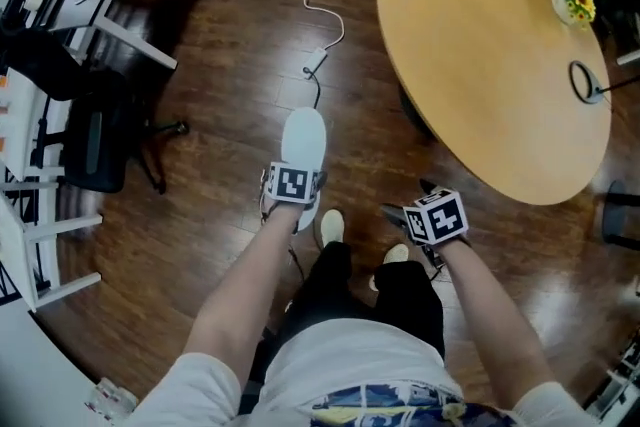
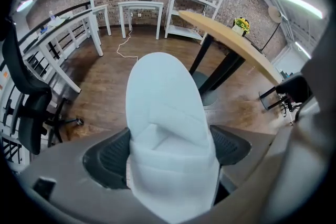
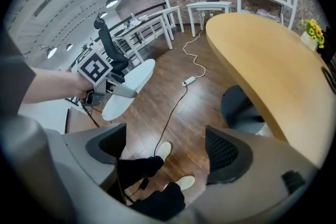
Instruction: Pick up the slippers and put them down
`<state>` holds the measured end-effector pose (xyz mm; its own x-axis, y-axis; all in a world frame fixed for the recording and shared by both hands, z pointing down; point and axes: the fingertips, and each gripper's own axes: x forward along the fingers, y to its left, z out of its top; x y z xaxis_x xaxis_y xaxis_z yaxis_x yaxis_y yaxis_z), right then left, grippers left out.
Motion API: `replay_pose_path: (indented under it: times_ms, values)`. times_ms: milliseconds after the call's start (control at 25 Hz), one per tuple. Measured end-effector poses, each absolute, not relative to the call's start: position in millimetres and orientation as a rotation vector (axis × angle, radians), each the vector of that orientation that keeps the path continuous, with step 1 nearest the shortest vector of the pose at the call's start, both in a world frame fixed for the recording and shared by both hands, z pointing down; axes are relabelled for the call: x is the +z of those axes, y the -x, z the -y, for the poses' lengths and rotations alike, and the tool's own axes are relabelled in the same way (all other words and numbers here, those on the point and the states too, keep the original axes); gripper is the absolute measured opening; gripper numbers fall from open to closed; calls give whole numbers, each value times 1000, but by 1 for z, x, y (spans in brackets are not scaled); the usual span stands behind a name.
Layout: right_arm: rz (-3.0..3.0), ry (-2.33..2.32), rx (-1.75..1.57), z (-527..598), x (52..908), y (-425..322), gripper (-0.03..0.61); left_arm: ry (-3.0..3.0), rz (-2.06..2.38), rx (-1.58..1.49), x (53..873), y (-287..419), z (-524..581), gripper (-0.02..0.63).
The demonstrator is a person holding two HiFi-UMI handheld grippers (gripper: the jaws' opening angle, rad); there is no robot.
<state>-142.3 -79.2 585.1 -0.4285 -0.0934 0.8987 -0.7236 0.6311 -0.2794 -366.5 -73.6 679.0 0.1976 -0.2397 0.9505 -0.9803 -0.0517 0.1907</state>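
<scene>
The left tool [image 2: 169,150] is clamped on the near end of a pale slipper [image 1: 304,137]. It holds the slipper in the air over the wooden floor [image 1: 220,115], pointing away from the person. The right tool [image 3: 165,152] has its jaws apart with nothing gripped, above the person's shoes [image 1: 331,225].

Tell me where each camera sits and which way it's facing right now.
Head view: on the head, facing steeply down at the floor; shows both forearms, legs, the left gripper clamping the slipper, and the open right gripper.
Left gripper view: on the left gripper, facing along its jaws across the room toward the table; no body shows.
Right gripper view: on the right gripper, facing down and leftward; shows shoes and the left forearm.
Shared: slipper and table appear in all three.
</scene>
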Motion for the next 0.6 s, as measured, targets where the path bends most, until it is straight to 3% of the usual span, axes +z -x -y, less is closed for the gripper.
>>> replay_pose_path:
  times_ms: [200,600]
  values:
    - [1866,-602,912,136,709,185,489,-1407,1222,923,822,373,95,474]
    - [1774,-551,1001,197,1028,179,489,-1391,1179,882,1189,351,172,472]
